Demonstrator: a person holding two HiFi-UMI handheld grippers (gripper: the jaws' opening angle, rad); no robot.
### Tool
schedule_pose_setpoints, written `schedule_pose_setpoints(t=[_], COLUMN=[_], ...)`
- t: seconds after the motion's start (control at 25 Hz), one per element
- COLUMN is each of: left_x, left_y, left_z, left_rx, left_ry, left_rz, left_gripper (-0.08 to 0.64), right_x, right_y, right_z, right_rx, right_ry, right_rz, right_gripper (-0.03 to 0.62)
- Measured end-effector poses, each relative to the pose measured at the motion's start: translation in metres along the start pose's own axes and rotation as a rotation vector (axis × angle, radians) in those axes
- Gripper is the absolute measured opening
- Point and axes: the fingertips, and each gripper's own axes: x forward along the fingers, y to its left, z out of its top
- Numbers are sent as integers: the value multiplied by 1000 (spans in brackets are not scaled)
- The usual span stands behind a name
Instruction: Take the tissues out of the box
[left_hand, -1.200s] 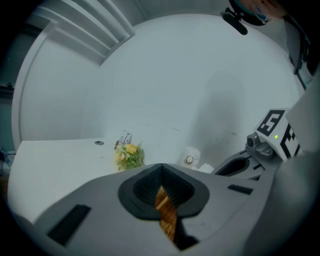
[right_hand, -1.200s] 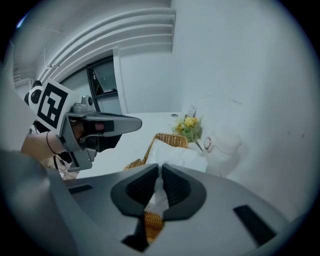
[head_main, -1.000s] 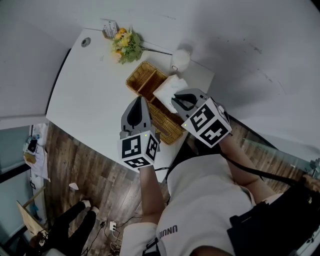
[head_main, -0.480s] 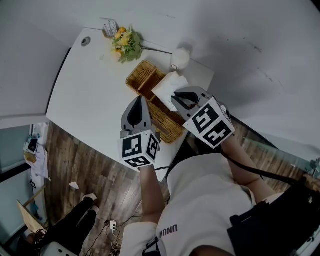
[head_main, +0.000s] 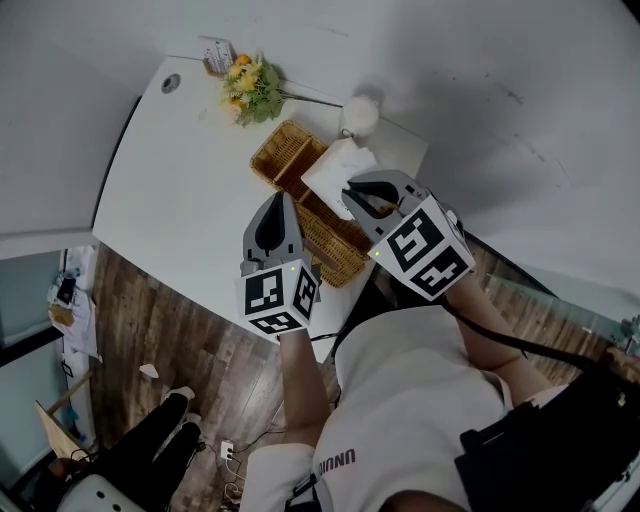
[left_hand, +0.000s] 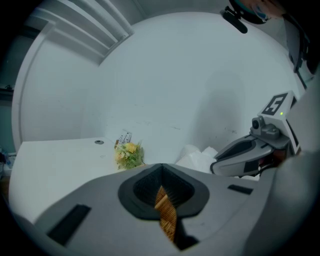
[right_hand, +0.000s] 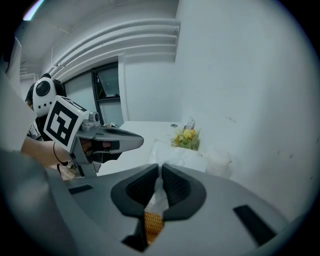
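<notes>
Right now you're mid-pull: your right hand-held gripper (right_hand: 160, 170) is clamped on the white tissue (head_main: 335, 168), which rises out of the wicker box (head_main: 283, 152) on the worktop (head_main: 180, 190). Your left hand-held gripper (left_hand: 161, 175) pinches the box's rim. Next, lift the tissue straight up and clear.

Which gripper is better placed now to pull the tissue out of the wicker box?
Right. The right gripper has its fingers shut on the tissue rising from the wicker box. The left gripper is clamped on the box's rim, probably steadying it.
</notes>
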Motion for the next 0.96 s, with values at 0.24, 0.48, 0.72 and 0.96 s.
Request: schedule_pose_setpoints(t=[0.24,0.48,0.72,0.96], left_x=[0,0,1,0], left_y=[1,2,3,4], left_z=[0,0,-1,-1], left_rx=[-1,-6,-6,-5], left_ry=[0,1,4,1], left_rz=[3,6,8,14], left_gripper=[11,11,11,11], right_x=[-2,-3,-3,-3], right_y=[-1,0,-2,0], right_z=[3,7,7,6], right_rx=[-5,-10,-14,-17], right_ry=[-8,-13,-12,-12], right_rz=[-5,-2,-3,3], right_gripper=[38,38,38,38])
